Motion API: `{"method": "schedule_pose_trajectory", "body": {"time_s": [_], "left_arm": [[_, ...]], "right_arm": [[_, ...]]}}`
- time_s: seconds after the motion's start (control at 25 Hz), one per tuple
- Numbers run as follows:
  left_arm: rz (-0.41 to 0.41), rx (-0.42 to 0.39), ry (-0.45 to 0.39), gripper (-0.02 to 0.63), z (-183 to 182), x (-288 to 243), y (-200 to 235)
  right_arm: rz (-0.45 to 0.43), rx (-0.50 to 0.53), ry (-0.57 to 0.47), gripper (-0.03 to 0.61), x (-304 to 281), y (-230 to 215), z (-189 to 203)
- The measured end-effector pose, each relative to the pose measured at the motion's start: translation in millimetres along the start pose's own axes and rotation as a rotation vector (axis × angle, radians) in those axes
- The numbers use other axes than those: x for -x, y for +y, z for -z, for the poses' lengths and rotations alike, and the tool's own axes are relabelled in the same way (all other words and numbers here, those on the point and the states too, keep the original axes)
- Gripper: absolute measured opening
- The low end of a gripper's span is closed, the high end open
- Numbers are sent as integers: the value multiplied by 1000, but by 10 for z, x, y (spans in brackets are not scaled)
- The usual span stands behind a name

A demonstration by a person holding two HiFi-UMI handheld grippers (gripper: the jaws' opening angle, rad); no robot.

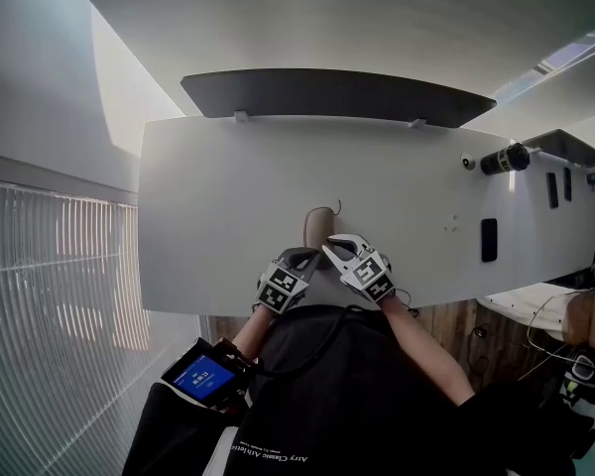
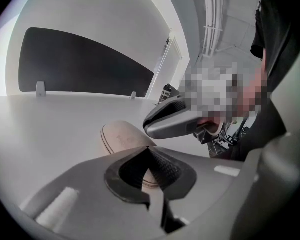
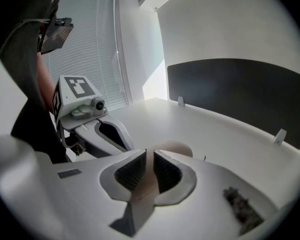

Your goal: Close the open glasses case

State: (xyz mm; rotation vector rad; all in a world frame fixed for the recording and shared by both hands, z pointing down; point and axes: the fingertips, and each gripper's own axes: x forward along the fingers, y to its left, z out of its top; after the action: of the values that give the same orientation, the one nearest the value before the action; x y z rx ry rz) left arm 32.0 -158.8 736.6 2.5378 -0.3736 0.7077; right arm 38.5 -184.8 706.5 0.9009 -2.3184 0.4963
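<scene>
A tan glasses case (image 1: 318, 224) lies flat on the white table (image 1: 218, 206), near its front edge; its lid looks down, with only a seam line showing. My left gripper (image 1: 305, 257) hovers at the case's near end, jaws tip to tip with nothing gripped. The left gripper view shows the case (image 2: 121, 138) just beyond those jaws (image 2: 150, 151). My right gripper (image 1: 333, 249) sits close beside it on the right, over the same end. In its own view the jaws (image 3: 150, 156) stand with only a thin slit between them, and the case (image 3: 177, 148) shows behind.
A dark panel (image 1: 337, 95) runs along the table's far edge. A black cylinder (image 1: 504, 159) and black flat pieces (image 1: 489, 239) lie at the right end. Window blinds (image 1: 50, 296) fill the left. A device with a blue screen (image 1: 200, 375) is strapped to the left forearm.
</scene>
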Motion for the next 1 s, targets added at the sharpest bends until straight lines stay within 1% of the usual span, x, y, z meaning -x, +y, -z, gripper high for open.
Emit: {"method": "schedule_pose_trajectory", "body": {"time_s": [0.12,0.24,0.44,0.68,0.84,0.92,1.0], "left_arm": [[-5,-2,1,8,8,-7,-3],[-11,-4,1,8,17,-17,-3],[-22,-2,1,9,16,-16,2],[-19,17,-30,8,10,-17,9],[-20,14,-33,8,15,-16,11],[-17,10,-29,8,13,-14,16],[-11,-2,-26,8,-10,2,11]], "right_arm": [[7,31,48,49,17,28,144],[10,28,70,49,-7,44,231],[-18,43,71,49,-25,78,226],[-4,20,57,49,-3,44,219],[-14,-26,65,49,5,64,215],[-9,-17,79,48,8,61,213],[12,4,73,29,52,38,182]]}}
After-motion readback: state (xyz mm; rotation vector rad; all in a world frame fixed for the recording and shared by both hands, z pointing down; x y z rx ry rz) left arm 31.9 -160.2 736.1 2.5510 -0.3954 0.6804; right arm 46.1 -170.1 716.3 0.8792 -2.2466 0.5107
